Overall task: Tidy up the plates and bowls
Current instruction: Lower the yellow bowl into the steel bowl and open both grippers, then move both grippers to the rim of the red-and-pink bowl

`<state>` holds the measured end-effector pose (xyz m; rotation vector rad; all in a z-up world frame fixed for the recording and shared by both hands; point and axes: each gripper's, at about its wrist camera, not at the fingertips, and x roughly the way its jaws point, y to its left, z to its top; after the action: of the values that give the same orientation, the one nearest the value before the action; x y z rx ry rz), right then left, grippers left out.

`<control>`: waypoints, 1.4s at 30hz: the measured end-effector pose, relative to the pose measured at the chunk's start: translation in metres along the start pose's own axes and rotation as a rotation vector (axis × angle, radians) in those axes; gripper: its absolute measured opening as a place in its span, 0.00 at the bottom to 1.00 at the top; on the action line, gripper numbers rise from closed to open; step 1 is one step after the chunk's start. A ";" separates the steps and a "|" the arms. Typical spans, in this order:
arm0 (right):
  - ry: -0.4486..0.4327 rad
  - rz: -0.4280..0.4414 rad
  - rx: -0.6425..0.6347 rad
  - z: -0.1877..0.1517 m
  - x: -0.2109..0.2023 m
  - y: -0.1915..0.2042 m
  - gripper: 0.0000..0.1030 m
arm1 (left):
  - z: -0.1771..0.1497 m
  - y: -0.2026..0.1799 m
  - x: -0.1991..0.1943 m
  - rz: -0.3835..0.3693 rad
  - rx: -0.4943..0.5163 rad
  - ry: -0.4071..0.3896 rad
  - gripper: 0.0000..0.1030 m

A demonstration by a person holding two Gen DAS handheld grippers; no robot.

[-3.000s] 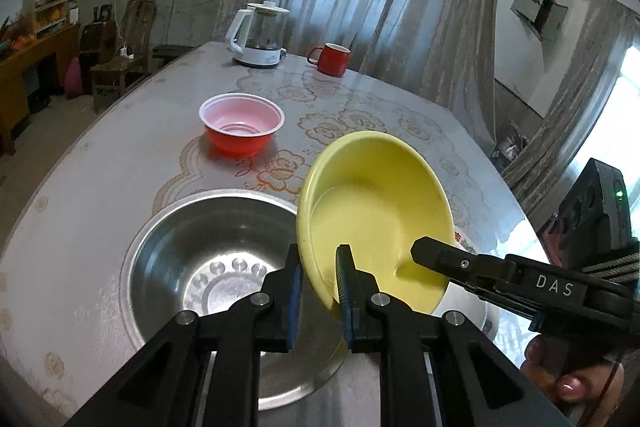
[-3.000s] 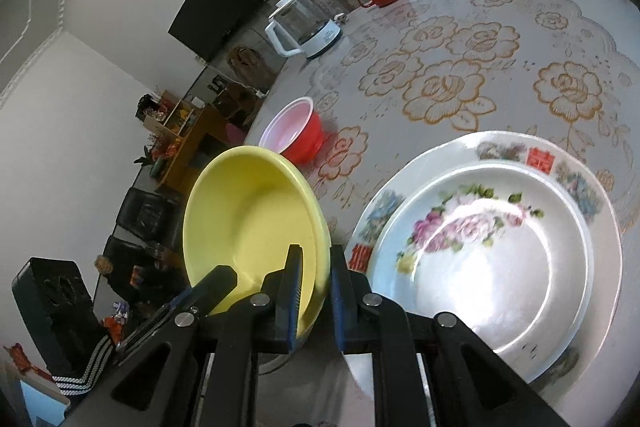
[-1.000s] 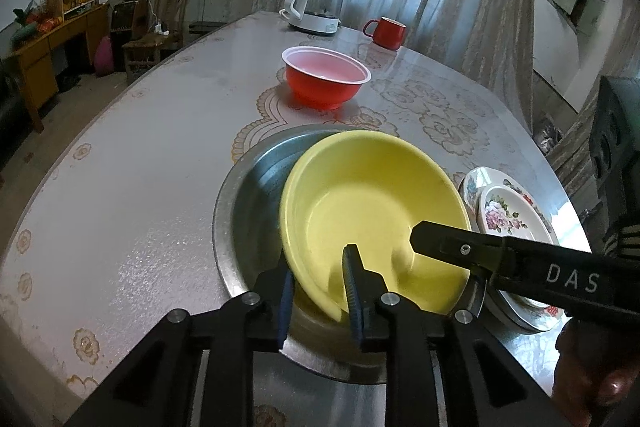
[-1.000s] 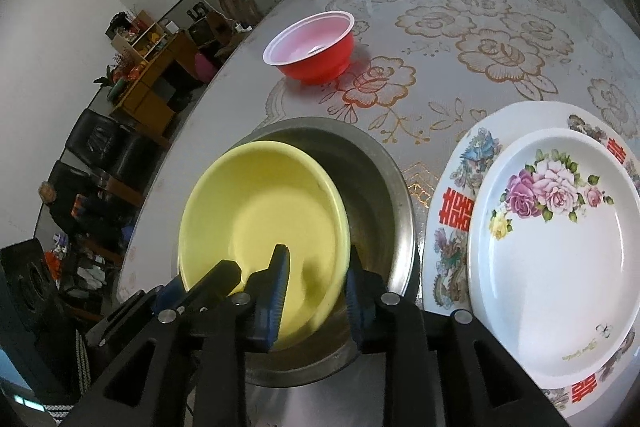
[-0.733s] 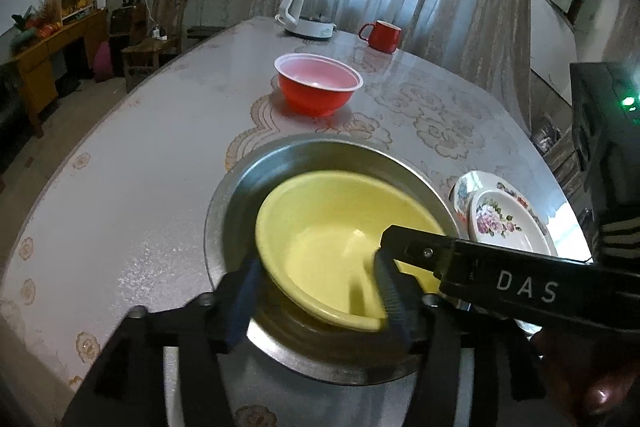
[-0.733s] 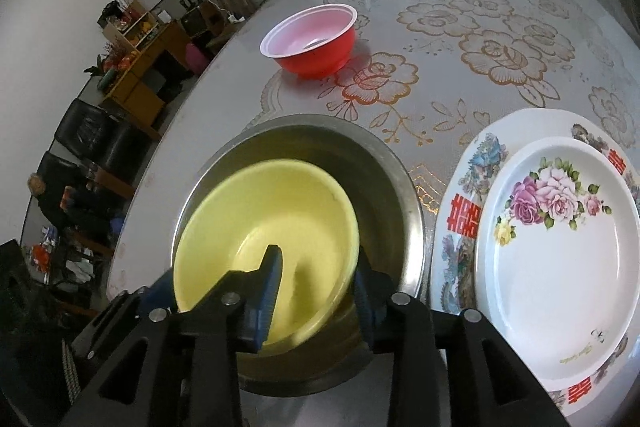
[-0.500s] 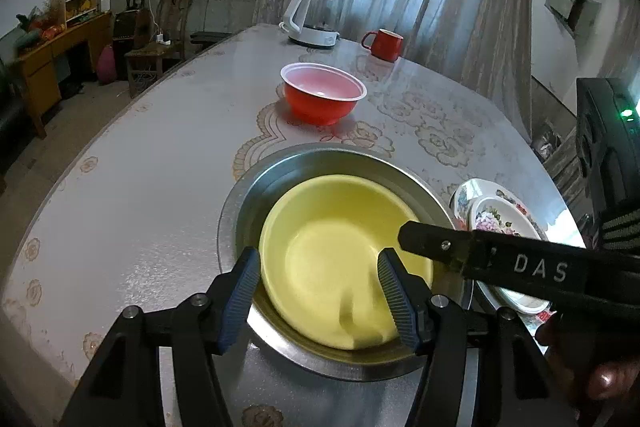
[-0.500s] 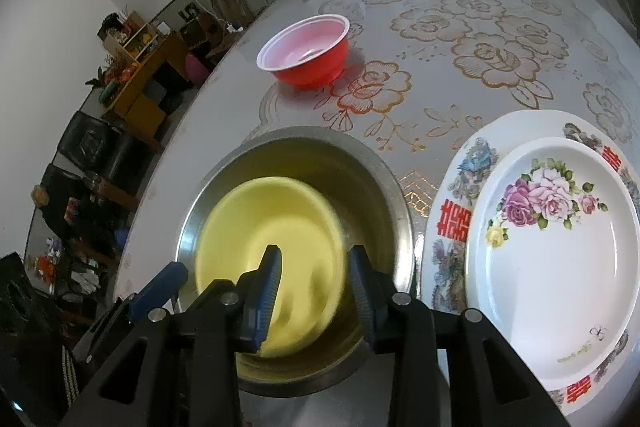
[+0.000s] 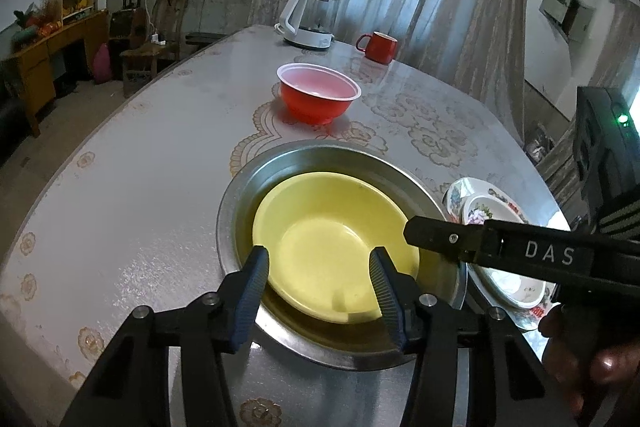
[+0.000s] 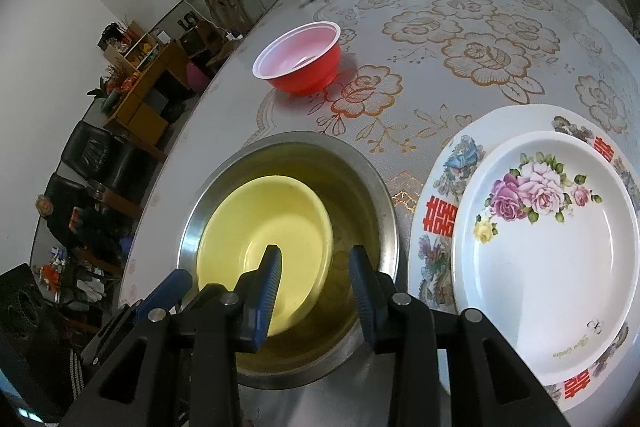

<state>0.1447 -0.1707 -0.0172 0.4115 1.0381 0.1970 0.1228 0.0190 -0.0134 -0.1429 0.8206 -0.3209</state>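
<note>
Yellow bowl [image 9: 334, 247] sits nested in the steel bowl [image 9: 240, 195]; we'd call that step done. Small plate [image 10: 548, 247] is stacked on the big plate [image 10: 444, 195], just right of the steel bowl. Left to do, as we judge it: red bowl [image 9: 318, 97] stands alone further back on the worktop [image 9: 120, 187], likely goes into the yellow one

Left hand-held gripper [image 9: 318, 281] has jaws wide apart, holding nothing, fingers hovering over the yellow bowl's near side. Right hand-held gripper [image 10: 316, 279] also spread and empty, over the near right of the steel bowl

Room: clear worktop between steel bowl and red bowl, so a straight path forward. Kettle [image 9: 310, 21] and mug [image 9: 378, 47] are well behind the red bowl. Plates touch or nearly touch the steel rim on the right, so we'd keep the right hand-held gripper from swinging that way
</note>
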 end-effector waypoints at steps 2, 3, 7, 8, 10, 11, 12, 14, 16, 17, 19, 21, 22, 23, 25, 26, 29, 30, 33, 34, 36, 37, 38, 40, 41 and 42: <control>0.001 0.011 0.005 -0.001 -0.001 -0.001 0.34 | 0.001 0.000 -0.002 -0.008 -0.007 -0.005 0.53; 0.002 0.018 0.007 -0.001 -0.001 -0.001 0.34 | 0.001 0.000 -0.002 -0.012 -0.008 -0.006 0.53; -0.004 0.050 0.029 -0.002 -0.003 -0.004 0.34 | 0.002 0.001 -0.007 -0.023 -0.027 -0.034 0.55; -0.005 0.052 0.029 -0.001 -0.003 -0.004 0.34 | 0.002 0.002 -0.009 -0.022 -0.033 -0.040 0.57; -0.009 0.047 0.013 -0.001 -0.003 -0.002 0.34 | 0.003 0.006 -0.014 -0.018 -0.060 -0.063 0.60; -0.011 0.050 0.006 -0.001 -0.003 0.000 0.34 | 0.004 0.007 -0.017 -0.015 -0.074 -0.074 0.63; -0.016 0.066 -0.002 -0.001 -0.004 0.002 0.34 | 0.005 0.010 -0.020 -0.007 -0.089 -0.085 0.65; -0.019 0.085 -0.027 -0.001 -0.004 0.009 0.34 | 0.008 0.018 -0.026 0.015 -0.129 -0.112 0.69; -0.014 0.091 -0.046 -0.001 -0.002 0.015 0.34 | 0.009 0.024 -0.030 0.027 -0.153 -0.122 0.69; -0.009 0.092 -0.052 -0.001 0.000 0.018 0.34 | 0.009 0.026 -0.031 0.034 -0.162 -0.123 0.69; 0.011 0.083 -0.067 0.000 0.006 0.021 0.34 | 0.010 0.031 -0.032 0.046 -0.176 -0.126 0.69; 0.033 0.068 -0.078 -0.001 0.013 0.024 0.34 | 0.010 0.035 -0.032 0.055 -0.185 -0.125 0.70; 0.040 0.058 -0.081 -0.001 0.015 0.023 0.34 | 0.010 0.037 -0.032 0.056 -0.191 -0.121 0.70; 0.043 0.047 -0.081 -0.001 0.017 0.023 0.34 | 0.010 0.038 -0.031 0.055 -0.195 -0.118 0.70; 0.040 0.036 -0.072 0.000 0.018 0.020 0.34 | 0.010 0.041 -0.029 0.048 -0.206 -0.110 0.71; 0.041 0.032 -0.067 0.001 0.018 0.018 0.34 | 0.010 0.042 -0.028 0.044 -0.214 -0.105 0.73; 0.040 0.062 -0.040 0.002 0.013 0.012 0.34 | 0.010 0.046 -0.026 0.037 -0.235 -0.099 0.74; 0.036 0.067 -0.036 0.002 0.010 0.011 0.34 | 0.011 0.046 -0.025 0.038 -0.239 -0.097 0.75; 0.014 0.076 -0.034 0.004 0.001 0.009 0.34 | 0.012 0.047 -0.023 0.040 -0.248 -0.091 0.76; 0.012 0.081 -0.031 0.004 -0.001 0.008 0.34 | 0.013 0.047 -0.022 0.041 -0.250 -0.088 0.77; 0.013 0.093 -0.020 0.005 -0.005 0.006 0.34 | 0.015 0.047 -0.020 0.043 -0.247 -0.078 0.80; 0.014 0.094 -0.017 0.006 -0.007 0.005 0.34 | 0.018 0.047 -0.018 0.050 -0.244 -0.073 0.82; 0.013 0.093 -0.013 0.008 -0.008 0.003 0.34 | 0.019 0.047 -0.017 0.056 -0.241 -0.070 0.84; 0.006 0.084 -0.009 0.012 -0.010 -0.001 0.34 | 0.022 0.049 -0.016 0.066 -0.239 -0.066 0.86; 0.000 0.075 -0.008 0.014 -0.012 -0.003 0.34 | 0.023 0.051 -0.016 0.066 -0.239 -0.062 0.88; -0.003 0.070 -0.008 0.017 -0.013 -0.006 0.34 | 0.024 0.052 -0.015 0.065 -0.241 -0.056 0.89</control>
<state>0.1526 -0.1842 -0.0021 0.4407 1.0203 0.2627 0.1428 0.0730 0.0002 -0.3480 0.8044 -0.1552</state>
